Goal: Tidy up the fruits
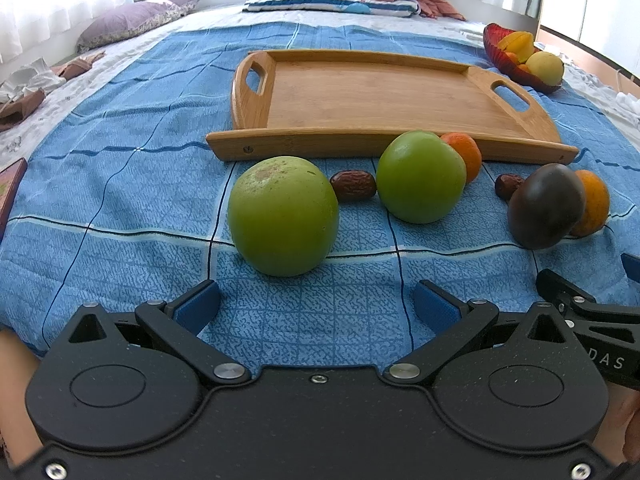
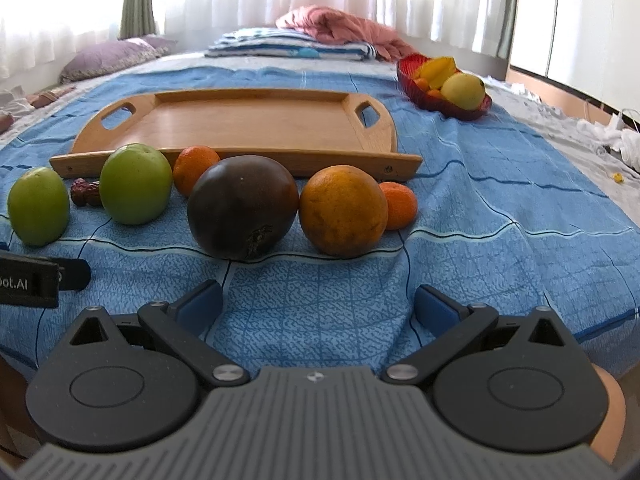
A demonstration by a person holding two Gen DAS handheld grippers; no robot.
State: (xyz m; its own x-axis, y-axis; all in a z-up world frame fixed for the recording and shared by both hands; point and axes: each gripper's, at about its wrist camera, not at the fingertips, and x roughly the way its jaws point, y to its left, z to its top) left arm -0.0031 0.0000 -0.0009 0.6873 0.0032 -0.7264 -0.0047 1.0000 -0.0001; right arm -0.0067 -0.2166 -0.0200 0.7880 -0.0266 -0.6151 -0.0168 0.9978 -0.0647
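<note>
A row of fruit lies on the blue cloth in front of an empty wooden tray (image 1: 360,92) (image 2: 240,124). Two green apples (image 1: 282,216) (image 1: 420,176) sit left, with a brown date (image 1: 353,186) between them. A dark purple fruit (image 2: 243,207) (image 1: 546,206) and a large orange (image 2: 343,216) lie right, with small tangerines (image 2: 196,174) (image 2: 400,205) behind. My left gripper (image 1: 316,306) is open, just short of the nearest green apple. My right gripper (image 2: 318,306) is open, facing the gap between the purple fruit and the orange.
A red bowl (image 1: 520,68) (image 2: 440,98) with yellow and orange fruit stands at the back right. Folded bedding (image 1: 332,0) and a purple pillow (image 1: 128,24) lie beyond the tray. A second date (image 1: 507,186) rests left of the purple fruit. Cloth edge drops off at right.
</note>
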